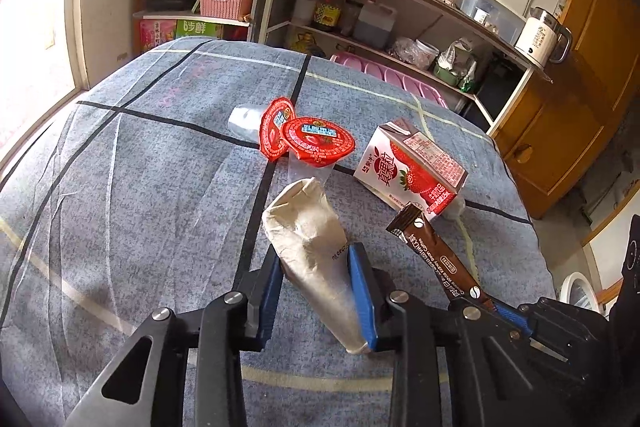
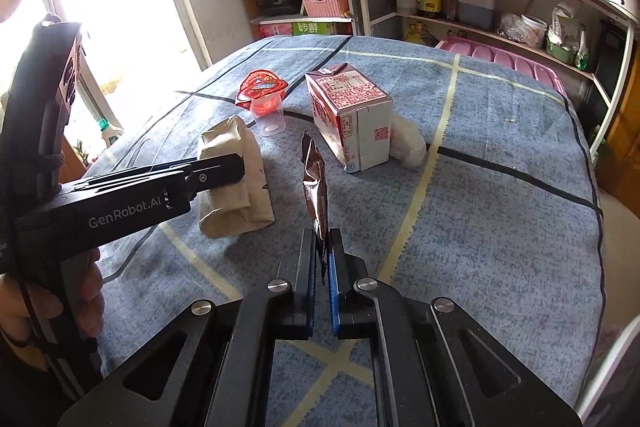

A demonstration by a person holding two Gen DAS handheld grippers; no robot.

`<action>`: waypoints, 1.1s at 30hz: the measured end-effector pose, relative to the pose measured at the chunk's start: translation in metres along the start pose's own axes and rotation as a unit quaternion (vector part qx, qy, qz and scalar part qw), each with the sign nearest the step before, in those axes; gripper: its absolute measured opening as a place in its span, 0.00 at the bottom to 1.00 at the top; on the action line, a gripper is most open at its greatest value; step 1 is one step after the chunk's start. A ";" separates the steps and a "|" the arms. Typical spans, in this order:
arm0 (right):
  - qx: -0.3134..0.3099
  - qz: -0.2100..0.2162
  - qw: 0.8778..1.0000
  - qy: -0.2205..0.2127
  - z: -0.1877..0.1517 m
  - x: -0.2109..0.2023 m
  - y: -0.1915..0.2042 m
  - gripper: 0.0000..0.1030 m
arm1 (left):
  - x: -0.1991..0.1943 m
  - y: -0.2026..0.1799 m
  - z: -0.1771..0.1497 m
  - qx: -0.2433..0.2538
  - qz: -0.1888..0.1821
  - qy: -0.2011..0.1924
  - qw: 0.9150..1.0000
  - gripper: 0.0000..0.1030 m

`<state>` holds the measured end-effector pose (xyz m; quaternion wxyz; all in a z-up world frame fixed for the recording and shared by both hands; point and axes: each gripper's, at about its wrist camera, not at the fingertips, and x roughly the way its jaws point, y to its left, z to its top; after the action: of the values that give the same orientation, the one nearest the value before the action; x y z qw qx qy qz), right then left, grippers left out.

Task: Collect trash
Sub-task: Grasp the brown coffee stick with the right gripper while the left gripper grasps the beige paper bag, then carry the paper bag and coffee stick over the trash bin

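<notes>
On the blue checked tablecloth [image 1: 120, 187] lies trash. My left gripper [image 1: 316, 259] is shut on a crumpled beige paper cup [image 1: 308, 239], blue pads pressing both its sides; from the right wrist it shows as the flattened paper cup [image 2: 236, 179] under the left gripper [image 2: 224, 171]. My right gripper [image 2: 325, 259] is shut on a brown coffee sachet [image 2: 314, 183], which stands upright between the pads; the same sachet [image 1: 436, 251] shows in the left wrist view. Farther back sit a strawberry milk carton [image 1: 412, 167] and two clear jelly cups with red peeled lids [image 1: 304, 139].
A white crumpled tissue [image 2: 408, 143] lies behind the carton [image 2: 352, 115]. Shelves with bottles, pots and a pink basket [image 1: 224, 5] stand beyond the table, with a pink rack [image 1: 396, 79] at its far edge. A person's hand [image 2: 80, 291] holds the left gripper's handle.
</notes>
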<state>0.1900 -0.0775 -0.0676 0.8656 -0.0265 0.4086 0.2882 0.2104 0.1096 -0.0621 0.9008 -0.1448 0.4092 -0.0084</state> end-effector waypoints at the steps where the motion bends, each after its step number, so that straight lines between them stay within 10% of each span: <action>1: 0.003 0.002 1.000 -0.004 -0.001 -0.003 0.000 0.05 | -0.003 0.000 -0.001 0.001 0.000 -0.001 1.000 0.32; 33: 0.096 -0.050 0.988 -0.113 -0.051 -0.129 -0.029 0.05 | -0.094 -0.093 -0.041 0.108 -0.078 -0.044 0.990 0.20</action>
<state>0.1053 -0.1777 -0.0137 0.9179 0.0691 0.3323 0.2053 0.1268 0.0224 0.0062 0.9248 -0.0785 0.3535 -0.1167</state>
